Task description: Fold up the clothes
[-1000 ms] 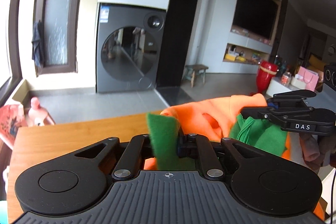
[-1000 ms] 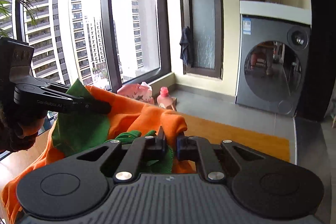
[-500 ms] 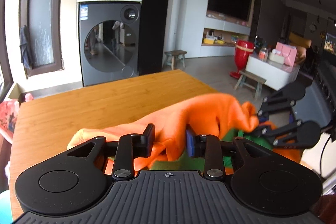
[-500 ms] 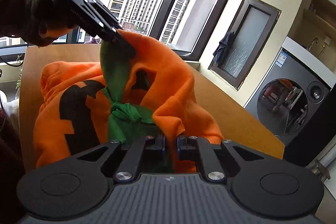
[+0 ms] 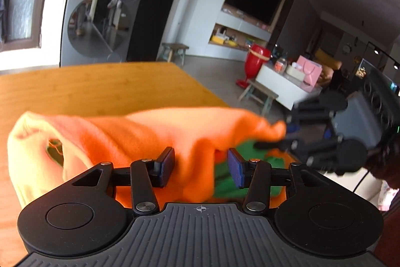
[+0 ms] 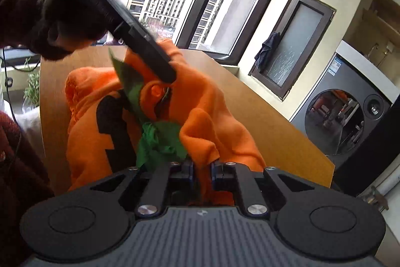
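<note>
An orange pumpkin-style garment (image 5: 160, 134) with green trim (image 5: 240, 174) and black patches (image 6: 112, 126) lies bunched on the wooden table (image 5: 100, 89). My left gripper (image 5: 201, 168) is open, its blue pads on either side of an orange fold. My right gripper (image 6: 202, 170) is shut on an orange fold of the garment (image 6: 205, 124). The right gripper also shows in the left wrist view (image 5: 325, 139), blurred, at the garment's right end. The left gripper shows in the right wrist view (image 6: 140, 34), above the garment's far side.
The table's far corner (image 6: 327, 167) and right edge (image 5: 200, 89) drop to a tiled floor. A washing machine (image 5: 100, 24) stands beyond the table. A stool, a red vase (image 5: 255, 61) and a low white bench stand to the right.
The garment has come down from the air onto the table. My left gripper has opened wide around the fold that it held. My right gripper stays shut on the cloth.
</note>
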